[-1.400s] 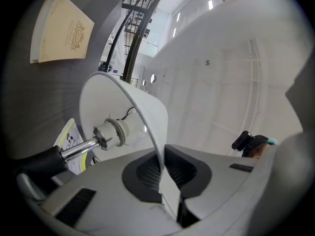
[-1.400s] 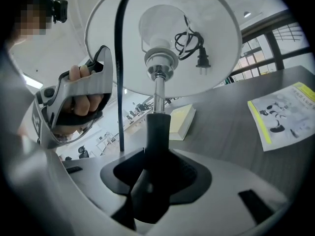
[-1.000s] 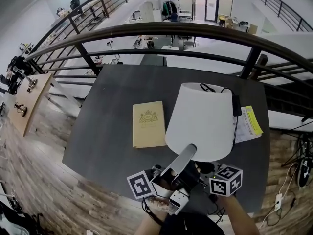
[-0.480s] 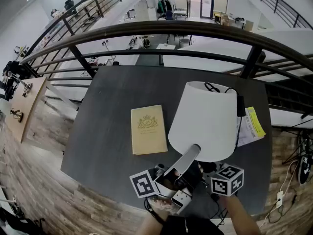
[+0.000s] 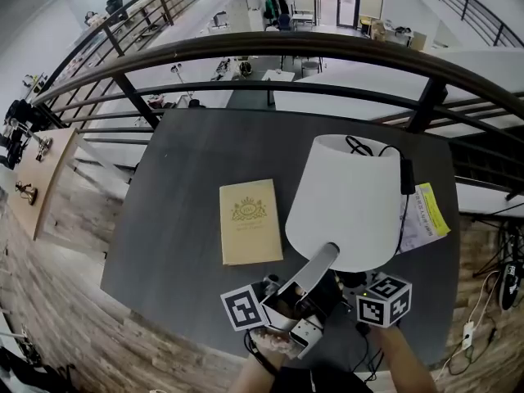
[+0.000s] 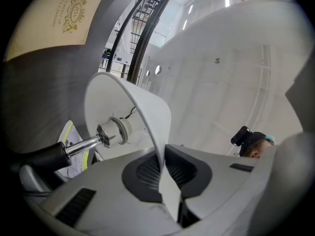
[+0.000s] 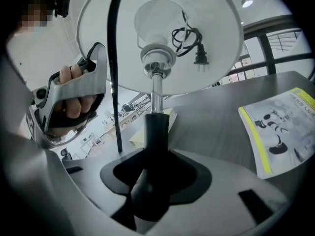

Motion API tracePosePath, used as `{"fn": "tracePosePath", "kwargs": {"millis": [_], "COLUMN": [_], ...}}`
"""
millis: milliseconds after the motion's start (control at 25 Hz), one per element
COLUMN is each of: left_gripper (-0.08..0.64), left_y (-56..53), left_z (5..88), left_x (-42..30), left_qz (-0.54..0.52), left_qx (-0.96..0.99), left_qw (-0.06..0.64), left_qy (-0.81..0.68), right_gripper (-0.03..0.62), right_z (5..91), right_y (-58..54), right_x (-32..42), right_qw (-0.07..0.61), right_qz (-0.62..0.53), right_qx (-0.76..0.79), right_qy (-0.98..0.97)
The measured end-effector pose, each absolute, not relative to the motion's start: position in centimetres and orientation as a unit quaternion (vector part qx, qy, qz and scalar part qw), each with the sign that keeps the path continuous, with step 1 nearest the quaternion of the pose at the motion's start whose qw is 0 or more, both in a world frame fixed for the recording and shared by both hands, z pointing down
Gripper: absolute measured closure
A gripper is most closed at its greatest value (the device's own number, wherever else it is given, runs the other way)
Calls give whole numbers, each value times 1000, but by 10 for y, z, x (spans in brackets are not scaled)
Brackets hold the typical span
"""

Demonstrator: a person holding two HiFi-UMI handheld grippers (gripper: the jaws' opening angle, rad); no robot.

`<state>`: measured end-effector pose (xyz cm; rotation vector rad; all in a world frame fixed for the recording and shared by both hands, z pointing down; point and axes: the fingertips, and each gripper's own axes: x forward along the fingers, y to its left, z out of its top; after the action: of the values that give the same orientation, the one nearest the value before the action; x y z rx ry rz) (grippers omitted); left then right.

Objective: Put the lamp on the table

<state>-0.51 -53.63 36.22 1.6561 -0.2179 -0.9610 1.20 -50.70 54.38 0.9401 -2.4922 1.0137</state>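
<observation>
The lamp has a white shade (image 5: 348, 199) and hangs tilted over the near right part of the dark table (image 5: 196, 154). My left gripper (image 5: 321, 256) is shut on the shade's near rim (image 6: 147, 112), which runs down between its pads (image 6: 165, 168). The socket (image 6: 115, 131) shows inside the shade. My right gripper (image 5: 344, 283) sits under the shade, shut on the lamp's black stem (image 7: 156, 127) just below the chrome tube. The lamp's cord and plug (image 7: 199, 58) are bundled inside the shade (image 7: 211, 38). Its base is hidden.
A tan book (image 5: 250, 221) lies on the table left of the lamp. A leaflet with a yellow edge (image 5: 426, 215) lies at the right edge. A dark railing (image 5: 246, 51) runs behind the table, with a drop to a lower floor beyond.
The lamp and both grippers have shifted slightly to the right and a little lower over the table. Both grips look the same.
</observation>
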Motion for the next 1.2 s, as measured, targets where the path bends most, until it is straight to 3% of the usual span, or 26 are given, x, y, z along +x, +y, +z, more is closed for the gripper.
{"fn": "tracePosePath", "kwargs": {"millis": [1200], "left_gripper": [531], "left_y": [-525], "left_z": [369], "left_x": [-13], "left_qz": [-431], "left_qx": [703], "left_qw": [560], "left_qy": [-82], "right_gripper": [428], "right_z": [550], "right_y": [-509], "right_x": [12], "right_qw": [144], "right_qz": [323], "right_qx": [333], "right_qy": [-874]}}
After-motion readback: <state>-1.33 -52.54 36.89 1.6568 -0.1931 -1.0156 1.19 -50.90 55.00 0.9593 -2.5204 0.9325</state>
